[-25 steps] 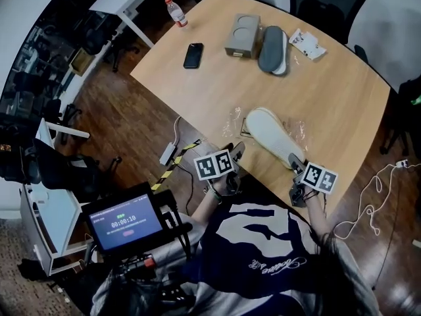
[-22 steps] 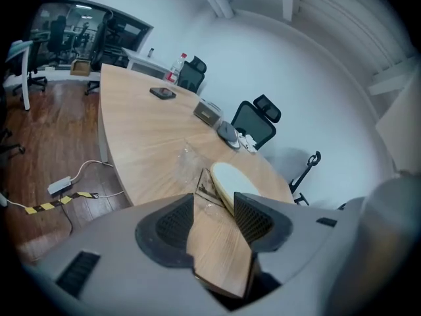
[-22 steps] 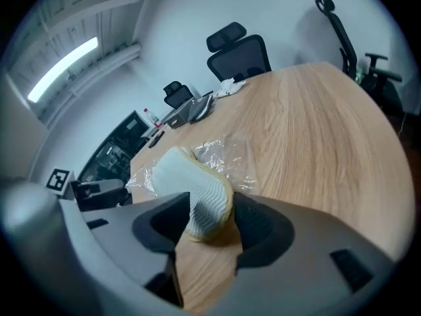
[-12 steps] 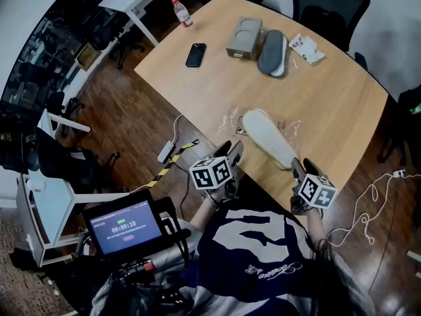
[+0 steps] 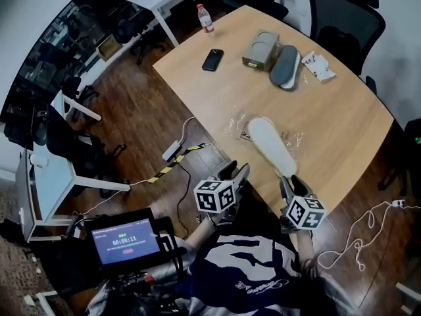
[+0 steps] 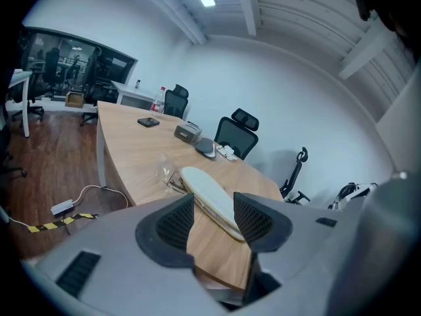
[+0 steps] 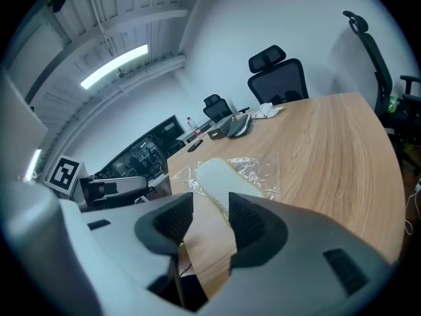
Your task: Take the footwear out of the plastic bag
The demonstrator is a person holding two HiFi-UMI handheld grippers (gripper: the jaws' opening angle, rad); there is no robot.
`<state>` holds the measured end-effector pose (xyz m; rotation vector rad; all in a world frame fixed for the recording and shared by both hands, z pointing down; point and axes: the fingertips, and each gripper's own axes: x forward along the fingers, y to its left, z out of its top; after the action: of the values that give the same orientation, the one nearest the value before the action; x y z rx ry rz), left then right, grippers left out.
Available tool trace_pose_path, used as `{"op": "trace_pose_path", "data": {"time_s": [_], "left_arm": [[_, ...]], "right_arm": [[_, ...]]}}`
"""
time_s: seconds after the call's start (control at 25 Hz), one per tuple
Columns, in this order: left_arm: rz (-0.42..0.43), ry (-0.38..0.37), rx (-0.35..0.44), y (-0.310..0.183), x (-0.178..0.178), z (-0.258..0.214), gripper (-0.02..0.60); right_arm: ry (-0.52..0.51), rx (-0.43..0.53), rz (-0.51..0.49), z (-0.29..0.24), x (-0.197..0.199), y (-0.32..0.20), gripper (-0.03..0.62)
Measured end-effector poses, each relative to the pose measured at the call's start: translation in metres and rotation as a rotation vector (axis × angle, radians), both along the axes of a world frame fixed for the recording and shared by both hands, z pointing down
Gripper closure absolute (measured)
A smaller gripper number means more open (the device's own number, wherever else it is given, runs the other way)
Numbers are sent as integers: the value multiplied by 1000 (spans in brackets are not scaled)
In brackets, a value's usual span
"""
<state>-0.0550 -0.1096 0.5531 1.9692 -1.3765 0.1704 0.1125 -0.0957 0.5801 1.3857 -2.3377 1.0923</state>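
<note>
Low in the frame, the left gripper (image 5: 235, 171) and right gripper (image 5: 290, 184) hang at the table (image 5: 329, 120) edge, jaws apart and empty. The right's have just been closing a little. Just beyond, mid-frame, the pale slipper (image 5: 270, 147) lies with its far end amid the crumpled bag (image 5: 234, 122). Near the top sit a dark slipper (image 5: 285, 68), box (image 5: 261, 50) and phone (image 5: 212, 60).

white slipper (image 5: 271, 147), clear plastic bag (image 5: 235, 121), tan wood-grain table (image 5: 332, 107)
</note>
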Motion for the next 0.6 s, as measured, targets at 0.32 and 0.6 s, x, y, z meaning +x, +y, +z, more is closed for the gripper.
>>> {"op": "trace_pose_path", "data": {"time_s": [0.32, 0.6], "left_arm": [[-13, -28, 65, 22, -10, -19, 388], [-39, 4, 136, 52, -37, -43, 393]], "right_arm": [[15, -6, -66, 7, -32, 28, 544], [35, -4, -92, 1, -63, 53, 597]]}}
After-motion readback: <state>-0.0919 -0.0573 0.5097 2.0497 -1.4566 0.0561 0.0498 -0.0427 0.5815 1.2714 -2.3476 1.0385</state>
